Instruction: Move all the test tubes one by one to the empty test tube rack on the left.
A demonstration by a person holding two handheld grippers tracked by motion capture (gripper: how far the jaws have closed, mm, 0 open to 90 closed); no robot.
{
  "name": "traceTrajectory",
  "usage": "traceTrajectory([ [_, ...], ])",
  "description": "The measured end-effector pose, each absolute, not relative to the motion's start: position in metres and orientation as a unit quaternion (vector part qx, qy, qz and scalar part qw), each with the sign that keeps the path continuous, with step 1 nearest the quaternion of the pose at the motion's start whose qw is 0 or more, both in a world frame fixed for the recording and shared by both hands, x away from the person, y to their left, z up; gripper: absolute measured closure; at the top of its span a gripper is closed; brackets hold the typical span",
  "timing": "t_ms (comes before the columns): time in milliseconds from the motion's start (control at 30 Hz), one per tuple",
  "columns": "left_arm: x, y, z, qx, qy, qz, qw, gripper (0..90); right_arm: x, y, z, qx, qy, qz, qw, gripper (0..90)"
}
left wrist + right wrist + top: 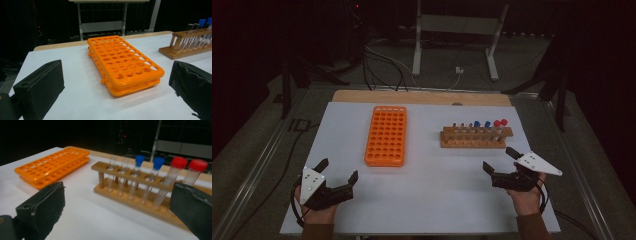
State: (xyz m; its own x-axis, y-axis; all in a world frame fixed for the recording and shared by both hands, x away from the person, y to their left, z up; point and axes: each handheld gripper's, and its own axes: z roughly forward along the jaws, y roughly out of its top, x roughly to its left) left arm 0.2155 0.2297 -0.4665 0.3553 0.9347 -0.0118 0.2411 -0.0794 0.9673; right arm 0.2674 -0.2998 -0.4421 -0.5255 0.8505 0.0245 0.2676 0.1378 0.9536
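The wooden rack (477,137) stands just ahead of the right tongs (500,161) on the white surface (437,195), near them but not touching. It holds a row of tubes: two clear uncapped ones (111,173) at the end nearer the left tongs, then two blue-capped tubes (137,173), then two red-capped tubes (170,180) at the end farthest from the left tongs. In the right gripper view the rack runs across the gap between the two jaws, and the red-capped tubes lean beside the right-hand jaw without meeting it.

The right tongs are spread wide with nothing between them, held low over the surface in the person's right hand (528,197).

The orange tray (386,135), a flat plastic rack full of round holes with none filled, lies ahead of the left tongs (338,169) and a little toward the right tongs. In the left gripper view it sits between the two jaws, well clear of both, with the wooden rack off beyond the right-hand jaw.

The left tongs are likewise wide apart and hold nothing, carried in the person's left hand (314,212) near the surface's front edge. The two tongs are well apart from each other.
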Motion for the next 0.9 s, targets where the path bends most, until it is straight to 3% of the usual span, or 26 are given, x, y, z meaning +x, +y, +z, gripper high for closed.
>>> traceTrajectory([
  [300, 0.217, 0.229, -0.468, 0.651, 0.453, 0.337, 0.508, 0.6, 0.3, -0.31, -0.429, 0.416, 0.697, 0.503, 0.297, 1.1],
  [567, 0.218, 0.23, -0.468, 0.649, 0.454, 0.336, 0.51, 0.6, 0.333, -0.33, -0.437, 0.459, 0.685, 0.474, 0.309, 8.3],
  [800, 0.219, 0.228, -0.469, 0.653, 0.452, 0.333, 0.509, 0.6, 0.352, -0.339, -0.443, 0.497, 0.673, 0.452, 0.309, 17.7],
  [900, 0.219, 0.228, -0.469, 0.653, 0.451, 0.334, 0.509, 0.6, 0.365, -0.343, -0.446, 0.517, 0.665, 0.434, 0.318, 32.4],
])
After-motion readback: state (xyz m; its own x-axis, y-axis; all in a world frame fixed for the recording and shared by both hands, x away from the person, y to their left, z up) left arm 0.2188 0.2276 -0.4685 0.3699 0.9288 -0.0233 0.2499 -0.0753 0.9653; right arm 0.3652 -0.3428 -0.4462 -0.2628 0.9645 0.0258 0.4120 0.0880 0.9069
